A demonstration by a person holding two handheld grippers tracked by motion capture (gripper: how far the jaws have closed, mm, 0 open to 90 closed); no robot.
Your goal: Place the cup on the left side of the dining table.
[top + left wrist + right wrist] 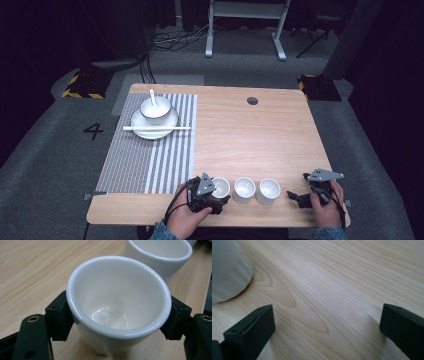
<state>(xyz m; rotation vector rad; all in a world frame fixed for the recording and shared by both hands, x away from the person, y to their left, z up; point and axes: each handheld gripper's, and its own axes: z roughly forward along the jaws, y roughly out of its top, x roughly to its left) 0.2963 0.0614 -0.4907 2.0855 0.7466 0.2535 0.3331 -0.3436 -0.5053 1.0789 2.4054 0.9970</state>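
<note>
Three white cups stand in a row near the front edge of the wooden table. My left gripper is shut on the left cup. In the left gripper view its black jaws press the two sides of this cup, and the middle cup stands just behind it. Beside the middle cup is the right cup. My right gripper rests low to the right of that cup, open, with bare wood between its jaws. The right cup's wall shows blurred at the upper left.
A striped grey placemat covers the table's left part. At its far end sits a white plate with a bowl and a spoon on it, and chopsticks across the plate. A cable hole lies at the back.
</note>
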